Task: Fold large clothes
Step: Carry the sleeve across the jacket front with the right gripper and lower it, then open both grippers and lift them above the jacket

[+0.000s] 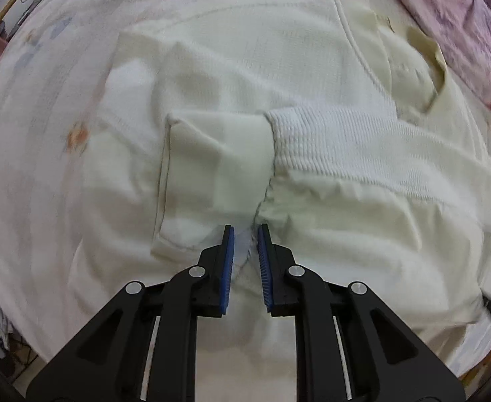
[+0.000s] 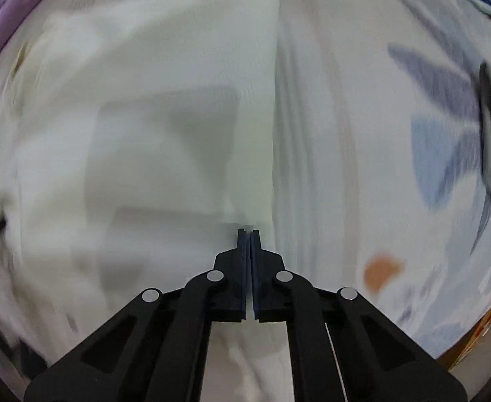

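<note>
Nearest the lens in the left wrist view, the left gripper [image 1: 246, 229] points down with its blue-padded black jaws a narrow gap apart. A pinch of fabric from the cream-white knitted sweatshirt [image 1: 312, 77] rises between the pads along a stitched seam; the pads look to be closing on that ridge, so I take it as a grip on the garment, though a light one.

The sweatshirt lies spread on the pale floral bedsheet [image 1: 37, 107]. One sleeve is already folded in across the body, its smooth cream cuff [image 1: 212, 154] lying just past the jaw tips toward twelve o'clock, joined to a ribbed band running off toward three o'clock. The collar area shows at about one o'clock, and a pink patterned blanket [image 1: 463, 26] is bunched at the far edge beyond it.

In the right wrist view, heavily blurred, the right gripper [image 2: 248, 231] has its jaws pressed together with nothing visible between them. It hangs over the sweatshirt's straight side edge, with bare sheet from one to four o'clock.

By my reckoning the fold is partway done: the sleeves seem to be tucked inward, leaving a rough rectangle. The body still has to be doubled over and smoothed.
</note>
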A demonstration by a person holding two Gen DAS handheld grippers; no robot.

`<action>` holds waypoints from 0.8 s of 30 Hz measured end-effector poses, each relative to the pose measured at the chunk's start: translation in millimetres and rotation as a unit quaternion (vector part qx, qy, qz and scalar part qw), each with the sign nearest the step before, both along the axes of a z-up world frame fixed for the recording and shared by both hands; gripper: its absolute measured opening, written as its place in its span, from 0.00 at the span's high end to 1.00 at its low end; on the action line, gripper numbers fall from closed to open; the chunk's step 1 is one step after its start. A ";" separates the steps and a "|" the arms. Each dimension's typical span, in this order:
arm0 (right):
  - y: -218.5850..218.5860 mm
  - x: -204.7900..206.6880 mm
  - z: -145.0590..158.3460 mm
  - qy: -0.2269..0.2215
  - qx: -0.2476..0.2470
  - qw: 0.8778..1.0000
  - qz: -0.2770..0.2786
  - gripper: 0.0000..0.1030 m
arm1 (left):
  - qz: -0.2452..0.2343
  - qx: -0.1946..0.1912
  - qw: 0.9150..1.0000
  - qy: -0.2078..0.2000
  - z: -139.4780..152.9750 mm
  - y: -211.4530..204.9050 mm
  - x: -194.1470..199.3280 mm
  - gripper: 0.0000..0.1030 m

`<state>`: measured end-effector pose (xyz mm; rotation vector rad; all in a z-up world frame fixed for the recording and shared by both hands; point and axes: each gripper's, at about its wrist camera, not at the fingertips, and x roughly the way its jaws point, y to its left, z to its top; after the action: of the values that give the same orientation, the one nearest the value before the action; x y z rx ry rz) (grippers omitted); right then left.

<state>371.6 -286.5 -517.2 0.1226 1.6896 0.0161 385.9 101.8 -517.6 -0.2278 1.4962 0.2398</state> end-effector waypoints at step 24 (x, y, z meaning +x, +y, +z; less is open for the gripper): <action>-7.3 -49.1 -55.7 0.088 0.059 0.993 -0.055 1.00 | -0.024 -0.013 1.000 0.012 -8.4 -10.5 -10.7 0.85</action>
<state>322.6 -293.8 -572.9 0.3144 1.8555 0.0238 375.2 91.3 -526.0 -0.2101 1.5268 0.1863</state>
